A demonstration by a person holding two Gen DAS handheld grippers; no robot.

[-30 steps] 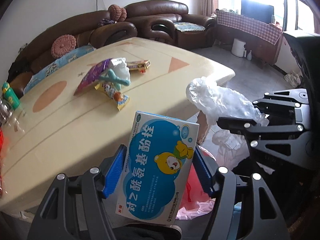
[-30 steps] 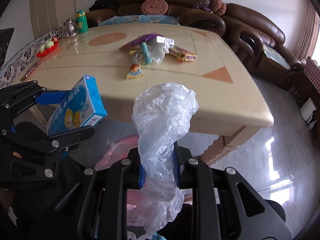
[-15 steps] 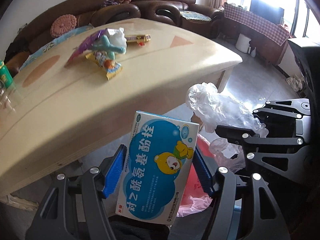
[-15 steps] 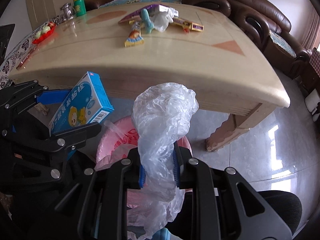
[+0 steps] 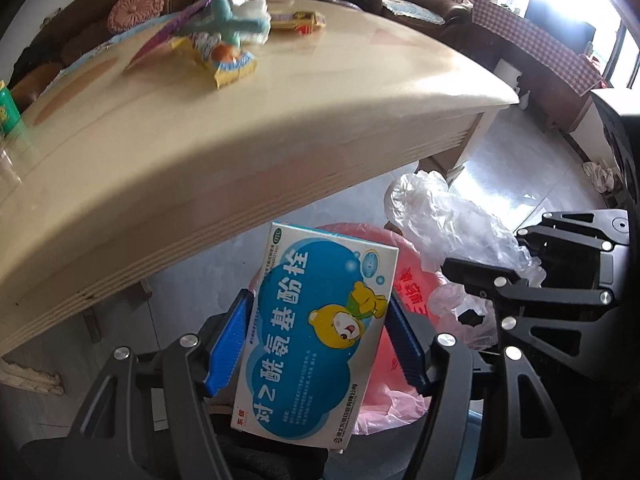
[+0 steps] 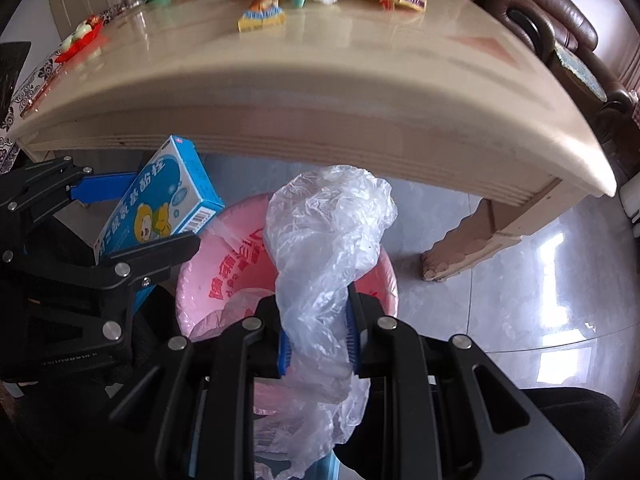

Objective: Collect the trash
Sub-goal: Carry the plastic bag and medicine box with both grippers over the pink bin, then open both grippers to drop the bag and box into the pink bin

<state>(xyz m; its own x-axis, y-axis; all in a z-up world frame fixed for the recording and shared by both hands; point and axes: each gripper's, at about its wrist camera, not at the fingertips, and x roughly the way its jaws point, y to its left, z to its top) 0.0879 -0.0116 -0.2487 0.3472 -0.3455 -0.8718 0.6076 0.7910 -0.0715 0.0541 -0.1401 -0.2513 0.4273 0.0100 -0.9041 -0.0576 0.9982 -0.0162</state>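
The left gripper (image 5: 320,340) had its jaws pinching the blue medicine box (image 5: 316,336), and the right gripper (image 6: 318,336) pinched the crumpled plastic bag (image 6: 324,248). Both hung above the pink-lined bin (image 6: 224,264); best release was centred over its mouth. More wrappers (image 6: 262,14) lay far on the bench (image 6: 360,80).
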